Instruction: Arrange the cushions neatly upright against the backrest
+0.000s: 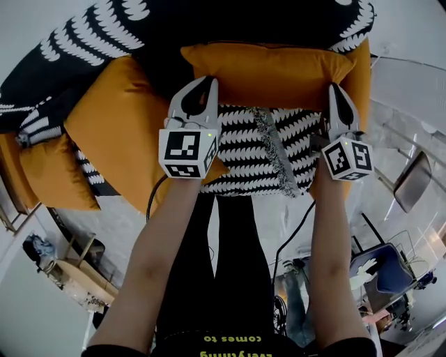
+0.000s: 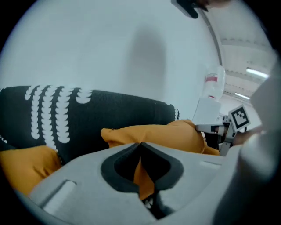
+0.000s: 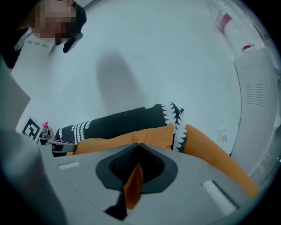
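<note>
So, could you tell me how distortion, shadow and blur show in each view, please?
Head view: strong fisheye bending, even light, orange cushion sharp. Left gripper view: dark round vignette, soft shadow on the white wall, near foreground soft. Right gripper view: same vignette, another wall shadow left of centre.

Matt orange cloth cushion (image 1: 268, 73), fringed woven throw (image 1: 244, 153)

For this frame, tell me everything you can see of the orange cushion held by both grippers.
The orange cushion is a plain, soft-looking fabric pillow, wider than tall, slightly wrinkled. It is held level before the black white-patterned backrest, above a black-and-white patterned cushion. The left gripper is shut on a fold near its left end, the right gripper on one near its right end.
</note>
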{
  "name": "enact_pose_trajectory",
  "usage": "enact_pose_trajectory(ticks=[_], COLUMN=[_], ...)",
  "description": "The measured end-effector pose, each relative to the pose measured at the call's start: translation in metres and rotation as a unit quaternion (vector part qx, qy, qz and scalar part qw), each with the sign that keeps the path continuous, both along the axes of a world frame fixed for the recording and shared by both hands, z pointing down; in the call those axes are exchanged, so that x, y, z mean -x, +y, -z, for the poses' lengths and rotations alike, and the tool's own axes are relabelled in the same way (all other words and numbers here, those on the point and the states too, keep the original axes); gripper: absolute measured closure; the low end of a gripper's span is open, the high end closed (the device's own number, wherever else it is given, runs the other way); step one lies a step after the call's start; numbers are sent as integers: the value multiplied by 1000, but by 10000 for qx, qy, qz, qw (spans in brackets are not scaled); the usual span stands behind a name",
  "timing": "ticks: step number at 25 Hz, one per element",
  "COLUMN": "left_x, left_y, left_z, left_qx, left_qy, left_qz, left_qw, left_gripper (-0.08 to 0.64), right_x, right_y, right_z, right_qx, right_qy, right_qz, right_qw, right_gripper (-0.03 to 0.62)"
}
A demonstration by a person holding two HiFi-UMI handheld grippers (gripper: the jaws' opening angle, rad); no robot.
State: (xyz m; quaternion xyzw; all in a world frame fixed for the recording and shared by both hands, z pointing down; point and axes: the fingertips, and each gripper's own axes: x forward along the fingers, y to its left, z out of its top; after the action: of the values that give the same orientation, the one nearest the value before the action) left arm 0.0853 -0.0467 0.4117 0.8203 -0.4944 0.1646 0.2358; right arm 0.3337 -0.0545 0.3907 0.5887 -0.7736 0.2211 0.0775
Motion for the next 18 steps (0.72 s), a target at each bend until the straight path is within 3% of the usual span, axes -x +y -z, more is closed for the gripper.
enact_pose_trajectory(ticks=[2, 5, 7, 10, 13, 14, 15, 18], left_x=[-2, -6, -3, 7, 19, 21, 22, 11], left_y=[-20, -24, -22, -24, -21, -20, -19, -14], left_z=[-13, -68, -80, -65, -45, -35, -24, 11], left_qx=[-92, 754, 1053, 882, 647, 540, 414, 20], left_qy=[-46, -99, 136, 275, 238, 257, 300, 493], left_qz=[-83, -356, -421, -364, -91, -4, 38, -178], left_qw=[9999, 9965, 9935, 9951, 9976, 9982, 9987, 9986], left_gripper=[535, 560, 556, 503, 502, 506, 555, 561], right_x=[-9, -21, -21, -19, -11, -7, -3, 13], right_y=[-21, -31, -26, -25, -19, -17, -16, -10], right_z=[-22, -80, -91, -74, -48, -37, -22, 23], right_qx=[-1, 810, 996, 849, 558, 403, 203, -396], right_qy=[114, 513, 534, 501, 551, 581, 630, 760], right_qz=[-73, 25, 137, 102, 60, 38, 15, 23], right_qw=[9999, 9954, 9935, 9951, 9969, 9975, 9978, 9963], right_gripper=[566, 579, 575, 487, 507, 540, 582, 583])
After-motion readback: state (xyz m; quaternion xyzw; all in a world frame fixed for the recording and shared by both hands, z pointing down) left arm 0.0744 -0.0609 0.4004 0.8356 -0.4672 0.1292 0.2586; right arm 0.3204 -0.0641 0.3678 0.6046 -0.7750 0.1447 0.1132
